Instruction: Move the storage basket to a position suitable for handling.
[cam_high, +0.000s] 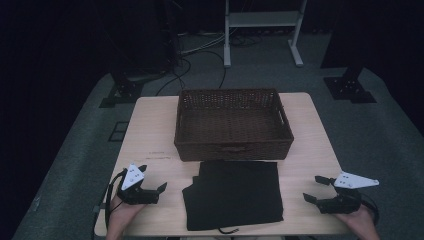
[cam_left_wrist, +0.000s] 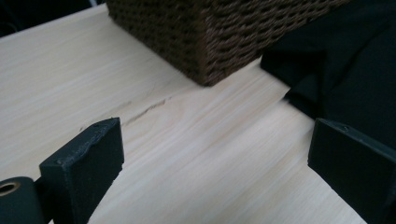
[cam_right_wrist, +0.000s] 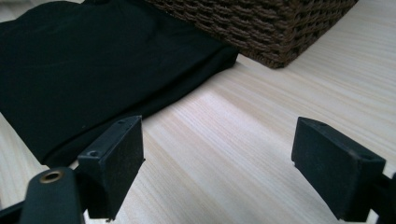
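— So, how is the black cloth (cam_high: 234, 194) expected to handle?

— It is judged to be soft, light and limp. It is laid flat and folded on the table (cam_high: 150, 130), just in front of the wicker basket (cam_high: 233, 122), with its far edge touching or nearly touching the basket's front wall. Sagging and unfolding are to be expected if it is lifted by one point alone.

— Where should hold be taken?

— The two side edges are suggested, one for each claw, low at the table so that all the folded layers are caught together. The left claw (cam_high: 153, 184) is held spread on the bare wood just left of the cloth, nothing between its jaws. The right claw (cam_high: 317, 189) is likewise spread and empty, near the cloth's right edge.

— What cannot be made out?

— The kind of garment cannot be told; the number of layers is hidden by the dark fabric. A thin cord is seen at the near edge, its attachment unclear. The basket's floor is only dimly seen.
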